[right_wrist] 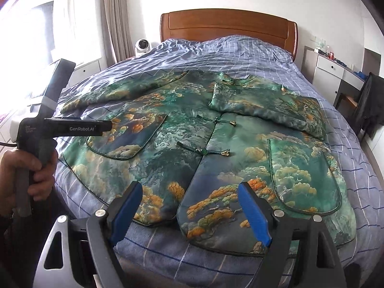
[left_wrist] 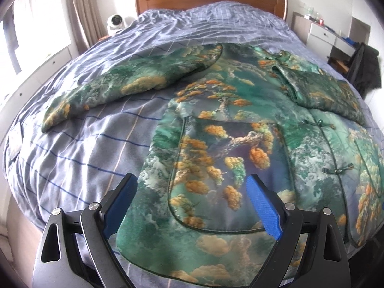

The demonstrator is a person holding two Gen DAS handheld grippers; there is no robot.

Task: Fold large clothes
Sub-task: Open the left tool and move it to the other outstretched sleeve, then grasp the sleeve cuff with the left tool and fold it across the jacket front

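Jacket (right_wrist: 192, 129) flat on bed (right_wrist: 240, 48) — hem near foot edge; left gripper (left_wrist: 192, 192), right gripper (right_wrist: 189, 196) spread, empty.

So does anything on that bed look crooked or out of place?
Only the jacket is lopsided: its right sleeve is folded across the chest, while the left sleeve lies stretched out on the checked duvet. Nothing looks torn or spilled. Both grippers hover open above the hem.

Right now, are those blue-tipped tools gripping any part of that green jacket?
No. The left tool and the right tool both stand open above the jacket, near its hem, holding nothing.
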